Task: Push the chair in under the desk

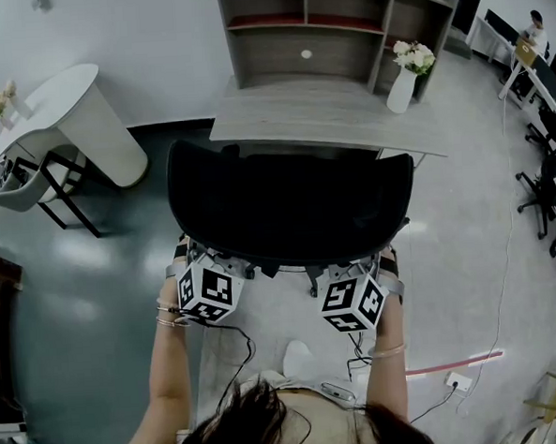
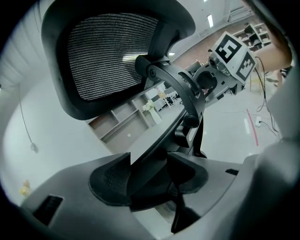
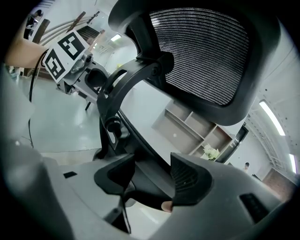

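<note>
I stand at 6 o'clock with the black chair [image 1: 291, 201] straight ahead of me. Its back fills the middle of the head view, and its far edge meets the near edge of the grey bench [image 1: 319, 120] at 12 o'clock. The back hides the seat, so I cannot tell how far it sits under the bench. Both my forearms reach forward from my body with the elbows bent and low. The left forearm [image 1: 167, 364] runs up at 7 o'clock and the right forearm [image 1: 392, 360] at 5 o'clock, each ending in a tool tucked against the near rim of the chair back. My left tool [image 1: 215, 272] is at the back's 7 o'clock corner and my right tool [image 1: 353, 292] at its 5 o'clock corner, the two well apart. In the left gripper view a dark frame bar [image 2: 166, 145] of the chair runs down between my jaws and fills the gap, with both pads against it, so that tool is clamped on the chair. The right gripper view shows the same: the other frame bar [image 3: 140, 150] lies between the pads and they grip it. On the bench a shelf unit [image 1: 336, 25] stands at 12 o'clock and a white vase [image 1: 403, 87] of flowers at 1 o'clock. A white table [image 1: 74, 111] stands apart at 10 o'clock, and cables [image 1: 438, 385] trail over the floor at 4 o'clock.
</note>
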